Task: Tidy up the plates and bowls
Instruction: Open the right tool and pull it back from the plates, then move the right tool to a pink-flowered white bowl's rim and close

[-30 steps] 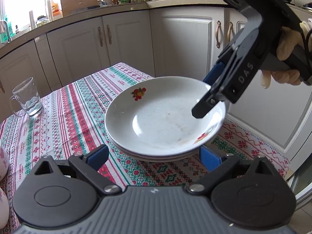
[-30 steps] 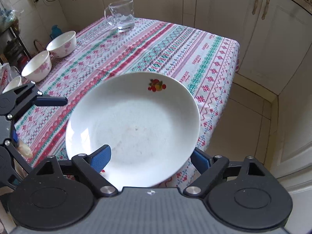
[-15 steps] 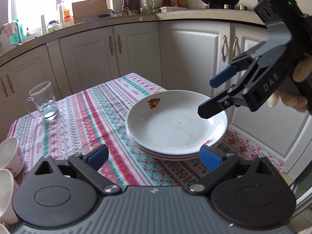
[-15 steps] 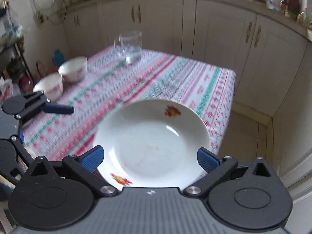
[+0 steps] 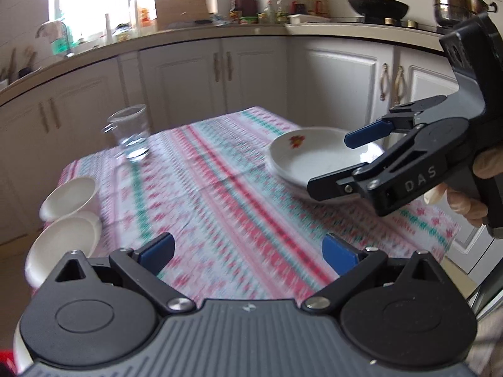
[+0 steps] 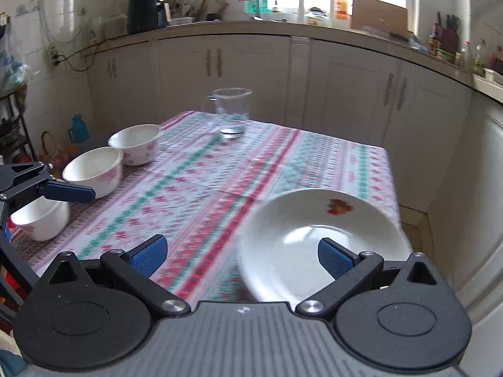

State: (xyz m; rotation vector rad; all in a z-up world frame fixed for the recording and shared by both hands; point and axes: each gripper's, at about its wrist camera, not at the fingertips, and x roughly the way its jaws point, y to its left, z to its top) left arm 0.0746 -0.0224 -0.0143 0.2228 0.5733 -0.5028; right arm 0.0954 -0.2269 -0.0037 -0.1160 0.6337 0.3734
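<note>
A: Plates sit stacked at the worktop corner nearest the white cabinets, so that half looks sorted. Your right hand-held gripper hangs over the stack's rim, jaws spread as wide as they go, nothing between the pads.

B: And your left hand-held gripper?

A: Wide open too, empty, only patterned tablecloth showing between its blue pads. In the right wrist view its tip sits just beside the bowls.

B: Where are the bowls?

A: Three bowls, white with pink flowers, are lined along the opposite edge of the worktop, each on its own, unstacked. My guess is you go there next to nest them.

B: Why is the glass in the middle?

A: Glass jug stands at the far edge, well apart from both groups. It looks out of the way, not part of the job.

B: Any writing?

A: "DAS" on the side of your right hand-held gripper's body, clear in the left wrist view. Plates carry a red fruit motif, no text. Bottle labels on the back counter are too small to read.
</note>
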